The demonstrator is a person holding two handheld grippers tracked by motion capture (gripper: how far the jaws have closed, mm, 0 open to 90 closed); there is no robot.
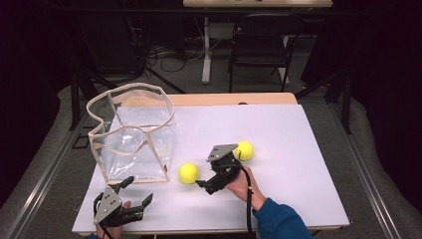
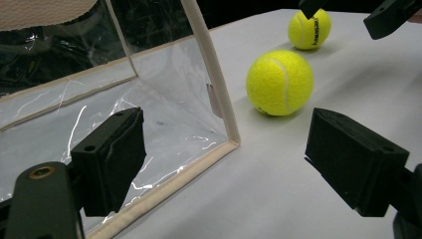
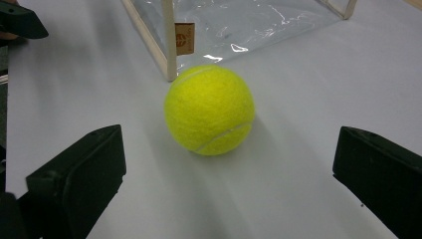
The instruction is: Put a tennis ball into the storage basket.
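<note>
Right gripper (image 1: 201, 183) sitting right of centre on the white table (image 1: 298, 199), jaws spread wide, gripping nothing. Pointing left at the near tennis ball (image 1: 188, 173); ball lying just ahead of the jaw tips, apart from them, centred in the gap in the right gripper view (image 3: 209, 110). Ball resting on the table just right of the clear bag (image 1: 134, 137), beside its near right corner, not quite touching as far as visible. Second tennis ball (image 1: 244, 150) lying farther right, just behind the right gripper's grey plate.

Left gripper (image 1: 133, 194) hovering at the near left table edge, jaws also wide open, holding nothing. Aiming at the bag's near bottom corner (image 2: 219, 134); left jaw overlapping the clear plastic wall, contact unclear. Bag standing upright, mouth open, cream trim on edges.
</note>
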